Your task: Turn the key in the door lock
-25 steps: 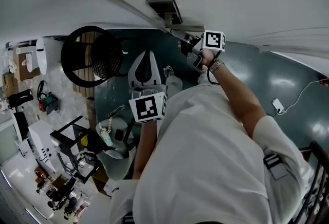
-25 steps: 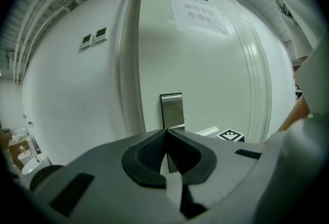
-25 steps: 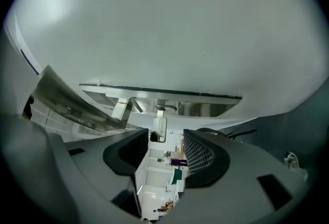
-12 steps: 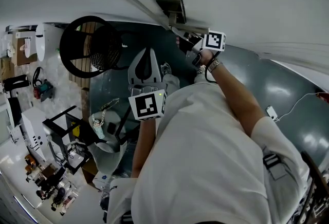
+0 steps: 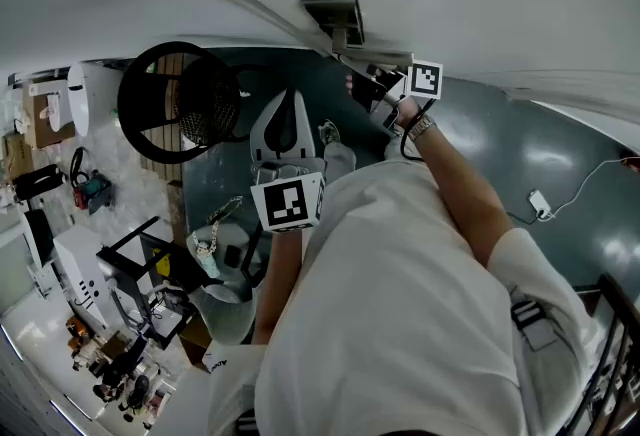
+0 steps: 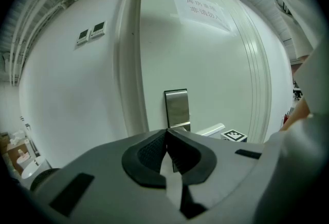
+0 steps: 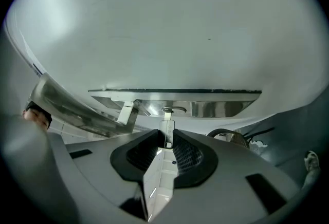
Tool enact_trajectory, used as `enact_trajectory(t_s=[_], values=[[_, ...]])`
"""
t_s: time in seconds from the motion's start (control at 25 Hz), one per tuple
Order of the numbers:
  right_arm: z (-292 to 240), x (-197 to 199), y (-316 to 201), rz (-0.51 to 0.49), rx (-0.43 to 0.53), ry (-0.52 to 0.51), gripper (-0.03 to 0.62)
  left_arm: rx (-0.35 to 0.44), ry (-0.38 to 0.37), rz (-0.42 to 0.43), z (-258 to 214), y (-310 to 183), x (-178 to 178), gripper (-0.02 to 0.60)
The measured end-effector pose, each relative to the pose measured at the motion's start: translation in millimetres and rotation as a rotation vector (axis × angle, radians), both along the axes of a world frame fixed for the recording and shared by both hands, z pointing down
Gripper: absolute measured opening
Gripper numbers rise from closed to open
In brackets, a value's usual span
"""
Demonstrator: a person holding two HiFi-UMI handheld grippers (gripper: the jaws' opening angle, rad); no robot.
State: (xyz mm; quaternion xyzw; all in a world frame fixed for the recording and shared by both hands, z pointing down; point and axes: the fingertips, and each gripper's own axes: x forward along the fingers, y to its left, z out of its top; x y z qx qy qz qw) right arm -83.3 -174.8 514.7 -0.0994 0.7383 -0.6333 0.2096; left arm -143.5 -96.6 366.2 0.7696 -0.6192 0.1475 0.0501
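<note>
Door [image 7: 164, 38] ahead; outstretched right tool [image 7: 165, 135] closing on key [image 7: 167, 124].

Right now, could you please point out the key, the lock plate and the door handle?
key [image 7: 167, 133]: right gripper view, on its flat head.
lock plate [image 7: 216, 108]: right gripper view, on its shiny face.
door handle [image 7: 77, 111]: right gripper view, on the lever's middle.
</note>
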Motion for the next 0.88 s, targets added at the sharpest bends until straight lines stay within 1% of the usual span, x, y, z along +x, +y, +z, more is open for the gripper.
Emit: enact_trajectory(t_s=[0.24,0.48,0.56,0.68,0.88], values=[[-6.1,-0.9,-1.9,0.020,0.068,0.054,0.091,-0.005,0.006,0.025,1.2,-10.9,-3.0,0.009],[-15.3,-1.9,1.0,0.034,0.106,0.128,0.091,0.013,0.009,0.048,-5.9,-17.2,11.4,0.009],[-12.8,-3.1,4.6,0.045,0.103,0.184,0.091,0.015,0.014,0.046,-6.1,-15.1,13.9,0.009],[-5.3,0.9,5.7,0.061,0.111,0.317,0.091,0.006,0.029,0.033,0.3,-10.0,16.4,0.009],[-5.9,1.3,6.7,0.085,0.136,0.424,0.090,0.000,0.025,0.052,-1.0,-5.3,19.0,0.009]])
